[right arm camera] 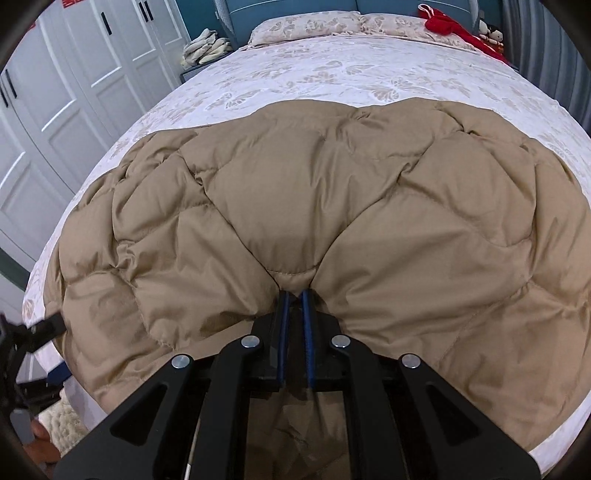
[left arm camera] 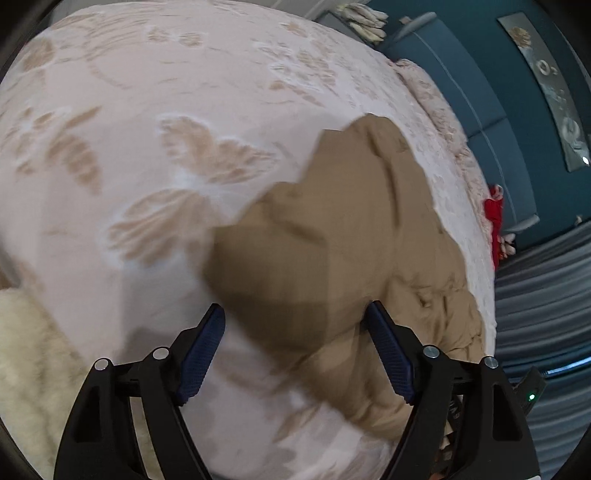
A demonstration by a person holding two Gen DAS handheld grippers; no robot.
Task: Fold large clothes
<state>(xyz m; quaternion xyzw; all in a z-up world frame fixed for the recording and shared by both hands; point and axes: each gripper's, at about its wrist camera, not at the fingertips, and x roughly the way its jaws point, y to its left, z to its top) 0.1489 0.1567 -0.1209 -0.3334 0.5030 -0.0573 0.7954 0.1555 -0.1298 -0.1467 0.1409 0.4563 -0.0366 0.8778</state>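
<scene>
A tan quilted down coat (right arm camera: 314, 206) lies spread across a bed with a pale floral cover (right arm camera: 332, 70). My right gripper (right arm camera: 295, 295) is shut on the near edge of the coat, fabric pinched between its blue pads. In the left wrist view the coat (left arm camera: 332, 240) shows blurred at centre and right. My left gripper (left arm camera: 297, 317) is open above the bed, its blue fingers (left arm camera: 203, 354) spread on either side of a coat edge, and nothing is held.
White wardrobe doors (right arm camera: 55, 110) stand left of the bed. A blue headboard (right arm camera: 295, 5), pillows (right arm camera: 306, 24) and a red garment (right arm camera: 454, 29) are at the far end. A cream fluffy rug (left arm camera: 29, 369) lies beside the bed. Grey curtains (left arm camera: 546, 295) hang on the right.
</scene>
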